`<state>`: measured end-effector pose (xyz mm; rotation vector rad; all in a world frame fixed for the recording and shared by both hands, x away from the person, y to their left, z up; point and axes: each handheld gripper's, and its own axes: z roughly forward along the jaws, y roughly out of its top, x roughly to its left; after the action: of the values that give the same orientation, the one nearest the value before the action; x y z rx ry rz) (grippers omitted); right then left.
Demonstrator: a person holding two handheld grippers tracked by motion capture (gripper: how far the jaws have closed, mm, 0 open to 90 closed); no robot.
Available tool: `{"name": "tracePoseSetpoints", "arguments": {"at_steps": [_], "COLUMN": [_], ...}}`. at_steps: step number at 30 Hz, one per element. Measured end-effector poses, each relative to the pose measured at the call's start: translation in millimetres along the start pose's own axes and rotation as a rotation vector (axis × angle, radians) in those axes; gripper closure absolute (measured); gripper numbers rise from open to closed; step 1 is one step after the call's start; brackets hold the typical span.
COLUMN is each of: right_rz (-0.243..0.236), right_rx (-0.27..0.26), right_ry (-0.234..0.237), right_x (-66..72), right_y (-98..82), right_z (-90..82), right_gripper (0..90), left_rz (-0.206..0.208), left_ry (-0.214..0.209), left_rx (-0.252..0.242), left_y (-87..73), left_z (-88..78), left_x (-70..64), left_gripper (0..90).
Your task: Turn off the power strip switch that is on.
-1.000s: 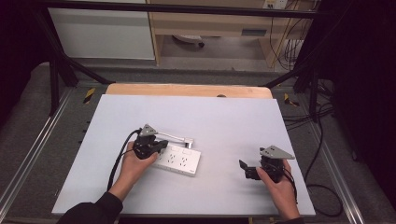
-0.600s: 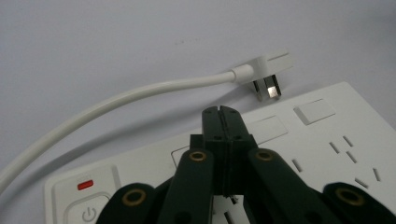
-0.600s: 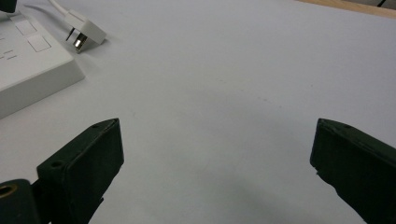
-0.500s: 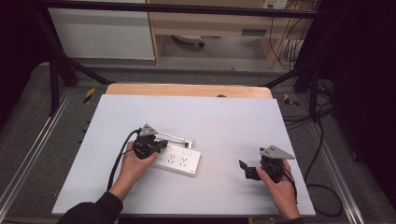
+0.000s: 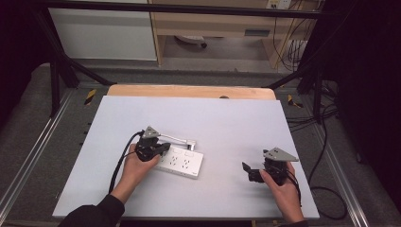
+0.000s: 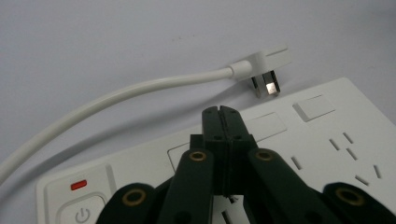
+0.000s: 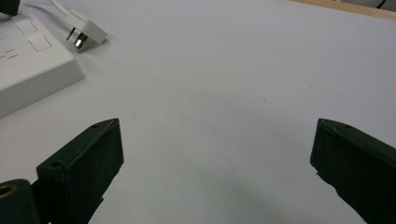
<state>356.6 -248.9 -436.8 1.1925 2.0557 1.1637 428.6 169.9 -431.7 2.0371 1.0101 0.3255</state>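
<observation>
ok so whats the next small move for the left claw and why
Probably lift the left claw slightly and open it. Its jaws are shut with nothing between them, over the power strip, while the plug lies unplugged on the table beside the strip. The right claw is open and well off to the side.

White table (image 5: 227,118) w/ power strip (image 5: 182,163), cord plug (image 5: 190,141).

high view: overhead, faces forward-down, far | tool views: close, low | shared: power strip (image 5: 182,162), plug (image 6: 264,63)
</observation>
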Motion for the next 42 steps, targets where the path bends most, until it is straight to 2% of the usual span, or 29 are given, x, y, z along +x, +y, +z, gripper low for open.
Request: {"name": "tracePoseSetpoints", "arguments": {"at_steps": [14, 25, 42], "right_rz": [-0.005, -0.006, -0.005], "right_rx": [0.0, 0.002, 0.005], "right_ry": [-0.001, -0.001, 0.0], "right_x": [0.0, 0.1, 0.3], "right_y": [-0.1, -0.2, -0.3], "right_z": [0.0, 0.5, 0.6], "right_gripper": [3.0, 3.1, 3.1], "left_rz": [0.01, 0.003, 0.026], "left_ry": [0.004, -0.002, 0.011], "left_rx": [-0.005, -0.006, -0.006], "left_y": [-0.4, -0.7, -1.3], "left_z": [0.3, 0.7, 1.6], "left_x": [0.5, 0.7, -1.5], "left_gripper": [90.0, 90.0, 90.0]}}
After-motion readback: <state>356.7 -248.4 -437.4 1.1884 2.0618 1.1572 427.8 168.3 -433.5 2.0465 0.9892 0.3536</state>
